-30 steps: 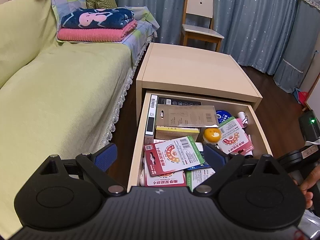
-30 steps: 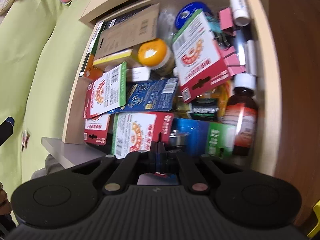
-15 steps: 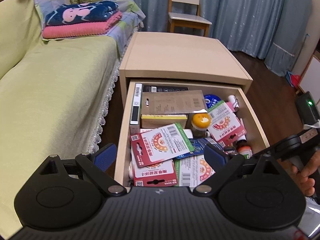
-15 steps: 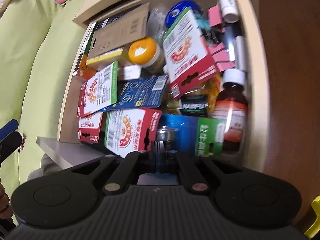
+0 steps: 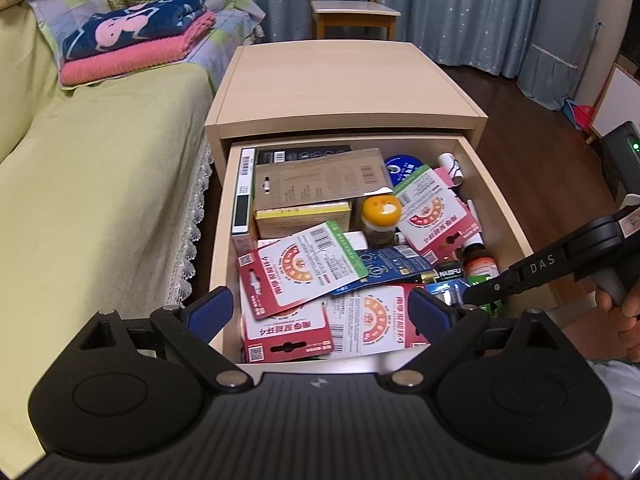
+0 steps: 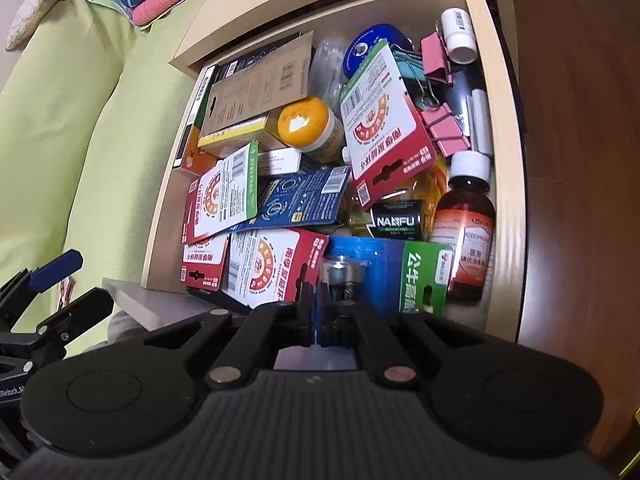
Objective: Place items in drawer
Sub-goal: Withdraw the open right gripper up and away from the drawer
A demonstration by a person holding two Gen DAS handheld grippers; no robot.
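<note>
Right tool (image 6: 329, 312) tips behind blister pack (image 6: 384, 276)

**Open drawer, packed full**

The pale wood drawer (image 5: 500, 200) stands pulled out, crammed. A blue-and-green blister pack (image 6: 400, 272) lies at the front right, tilted on the pile. Beside it lie red-and-white cards (image 6: 272, 268), a brown bottle (image 6: 464, 236) with white cap, an orange-lidded jar (image 6: 304, 122), and pink clips (image 6: 440, 128).
</note>
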